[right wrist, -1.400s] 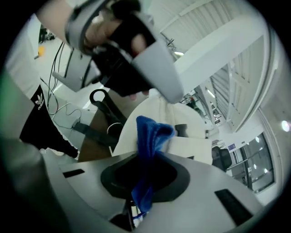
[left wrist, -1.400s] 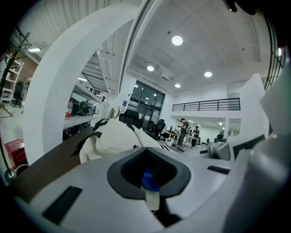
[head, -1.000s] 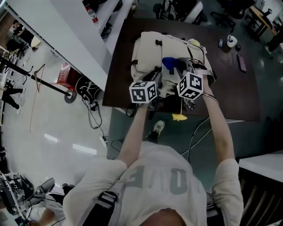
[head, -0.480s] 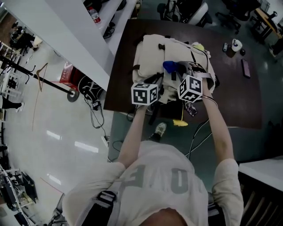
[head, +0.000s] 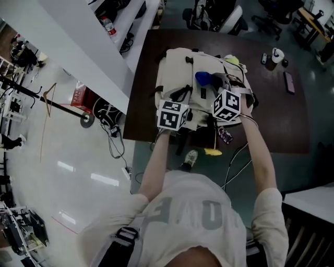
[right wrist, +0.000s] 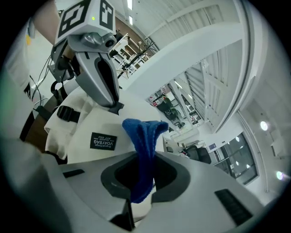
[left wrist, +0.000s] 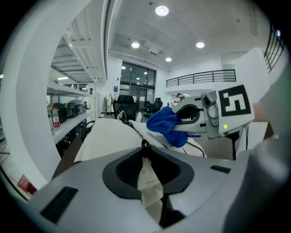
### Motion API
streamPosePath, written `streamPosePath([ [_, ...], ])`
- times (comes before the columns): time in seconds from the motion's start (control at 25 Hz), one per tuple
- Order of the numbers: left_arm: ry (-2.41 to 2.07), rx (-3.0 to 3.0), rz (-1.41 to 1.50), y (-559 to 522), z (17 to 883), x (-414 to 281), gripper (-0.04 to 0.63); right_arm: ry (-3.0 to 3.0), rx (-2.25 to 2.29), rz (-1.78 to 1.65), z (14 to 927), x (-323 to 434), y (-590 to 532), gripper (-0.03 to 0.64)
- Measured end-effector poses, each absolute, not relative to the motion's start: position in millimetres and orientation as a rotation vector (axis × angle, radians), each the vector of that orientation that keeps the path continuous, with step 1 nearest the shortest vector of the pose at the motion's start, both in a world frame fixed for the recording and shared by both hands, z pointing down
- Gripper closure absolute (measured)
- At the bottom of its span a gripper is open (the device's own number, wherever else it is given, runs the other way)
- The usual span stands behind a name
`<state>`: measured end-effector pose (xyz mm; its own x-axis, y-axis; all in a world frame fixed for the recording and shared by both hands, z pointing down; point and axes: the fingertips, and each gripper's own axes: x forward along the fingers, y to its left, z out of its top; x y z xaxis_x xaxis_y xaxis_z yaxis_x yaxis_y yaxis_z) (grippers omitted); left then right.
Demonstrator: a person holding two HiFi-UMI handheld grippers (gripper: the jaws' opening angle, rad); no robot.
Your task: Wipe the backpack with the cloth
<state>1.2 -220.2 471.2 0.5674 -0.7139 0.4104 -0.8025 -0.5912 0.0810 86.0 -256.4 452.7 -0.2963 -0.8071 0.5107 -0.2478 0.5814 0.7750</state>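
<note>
A cream backpack [head: 175,68] lies flat on the dark brown table [head: 276,114]. My left gripper [head: 183,98] is at its near end, shut on a fold of the cream backpack fabric [left wrist: 148,170]. Further right, my right gripper [head: 215,83] is shut on a blue cloth [head: 204,78] that rests on top of the bag. In the right gripper view the blue cloth [right wrist: 143,141] stands up out of the shut jaws, over the backpack [right wrist: 86,118] with its black label [right wrist: 103,142]. The left gripper [right wrist: 102,77] shows there at upper left. The right gripper [left wrist: 195,113] with the cloth [left wrist: 166,125] shows in the left gripper view.
A phone [head: 289,82], a small white roll [head: 275,53] and another small item lie at the table's far right. A yellow thing [head: 232,60] sits by the bag's far end. White shelving [head: 94,47] runs along the left; office chairs [head: 209,13] stand behind. Cables hang off the near edge.
Both grippers keep their holds. The head view has shifted slightly, and the blue cloth sits a little farther along the bag's top.
</note>
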Motion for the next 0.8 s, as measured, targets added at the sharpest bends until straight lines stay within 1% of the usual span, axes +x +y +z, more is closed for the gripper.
streamPosePath([
  [0.24, -1.321, 2.587, 0.419, -229, 472, -11, 0.532, -1.762, 0.933, -0.665, 455, 107, -291, 0.571],
  [0.52, -1.324, 2.552, 0.319, -224, 474, -19, 0.532, -1.701, 1.032, -0.548, 454, 136, -380, 0.571],
  [0.64, -1.303, 2.549, 0.298, -224, 475, -20, 0.532, -1.601, 0.943, -0.560, 468, 142, -414, 0.571],
  [0.8, -1.282, 2.539, 0.270, -224, 475, -19, 0.532, -1.523, 0.765, -0.562, 505, 132, -427, 0.571],
])
